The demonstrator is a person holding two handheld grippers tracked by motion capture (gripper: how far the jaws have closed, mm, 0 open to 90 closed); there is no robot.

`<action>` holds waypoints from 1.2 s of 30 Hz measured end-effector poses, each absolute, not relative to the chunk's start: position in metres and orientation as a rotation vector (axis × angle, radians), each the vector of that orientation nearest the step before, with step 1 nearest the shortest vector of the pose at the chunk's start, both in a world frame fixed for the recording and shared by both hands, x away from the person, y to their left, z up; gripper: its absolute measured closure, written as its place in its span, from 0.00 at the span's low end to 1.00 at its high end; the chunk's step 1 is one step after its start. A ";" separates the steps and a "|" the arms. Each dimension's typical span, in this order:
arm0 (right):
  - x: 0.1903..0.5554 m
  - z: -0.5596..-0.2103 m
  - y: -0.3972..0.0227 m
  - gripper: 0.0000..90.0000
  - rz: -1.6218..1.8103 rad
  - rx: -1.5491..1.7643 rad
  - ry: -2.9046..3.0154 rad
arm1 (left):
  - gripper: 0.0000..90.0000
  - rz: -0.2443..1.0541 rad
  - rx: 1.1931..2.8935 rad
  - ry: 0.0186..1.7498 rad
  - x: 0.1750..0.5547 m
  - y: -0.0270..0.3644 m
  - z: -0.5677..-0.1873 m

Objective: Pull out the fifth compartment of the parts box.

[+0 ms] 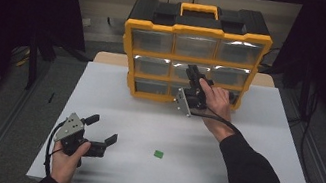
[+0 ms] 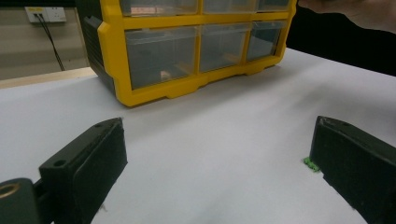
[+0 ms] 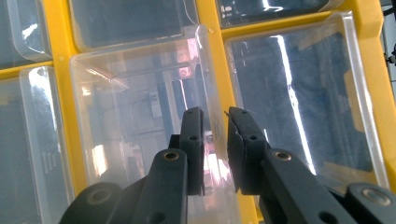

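My right claw (image 3: 215, 140) is nearly closed, its jaws pinching the clear edge of a middle-row drawer (image 3: 140, 130) in the yellow organiser (image 1: 193, 56) at the back of the counter (image 1: 251, 153). I judge the step to be pulling that drawer out: keep the pinch firm and draw straight back, level, so the thin plastic lip does not slip or the case tip forward. My left claw (image 1: 99, 131) rests wide open and empty near the front edge. The right gripper view shows the pinch itself; the high view shows the small green piece (image 1: 158, 154) lying apart on the counter.
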State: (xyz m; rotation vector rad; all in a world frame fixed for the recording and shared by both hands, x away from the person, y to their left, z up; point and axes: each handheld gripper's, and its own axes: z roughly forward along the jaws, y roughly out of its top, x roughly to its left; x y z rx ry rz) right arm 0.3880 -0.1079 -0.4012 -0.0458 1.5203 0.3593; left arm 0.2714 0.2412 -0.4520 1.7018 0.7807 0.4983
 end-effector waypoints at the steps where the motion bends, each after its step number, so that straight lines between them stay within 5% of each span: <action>1: 0.386 -0.401 -0.108 0.86 0.361 -0.049 1.520 | 0.04 0.498 1.703 0.780 0.271 0.241 -0.452; 36: 0.357 -0.403 -0.115 0.87 0.371 -0.115 1.496 | 0.04 0.499 1.703 0.776 0.271 0.241 -0.452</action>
